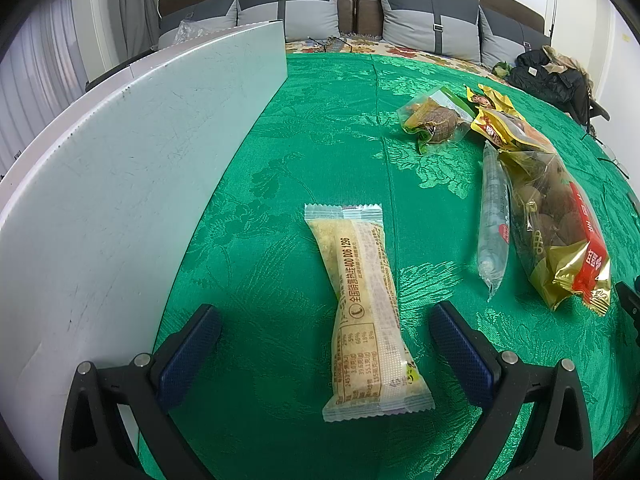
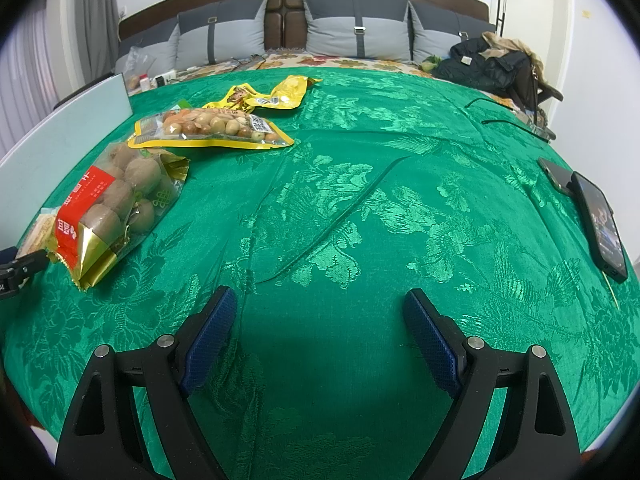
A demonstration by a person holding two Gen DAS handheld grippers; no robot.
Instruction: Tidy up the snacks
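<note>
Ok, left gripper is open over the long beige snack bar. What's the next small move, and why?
Probably ease the left gripper down and close across the snack bar. Its jaws stand open, one on each side of the bar, which lies flat and alone on the green cloth. The right gripper has nothing near it.

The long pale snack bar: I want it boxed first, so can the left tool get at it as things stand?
Probably yes. The left tool is open with the long pale snack bar lying flat on the green cloth between its fingers, nothing on top of it.
</note>
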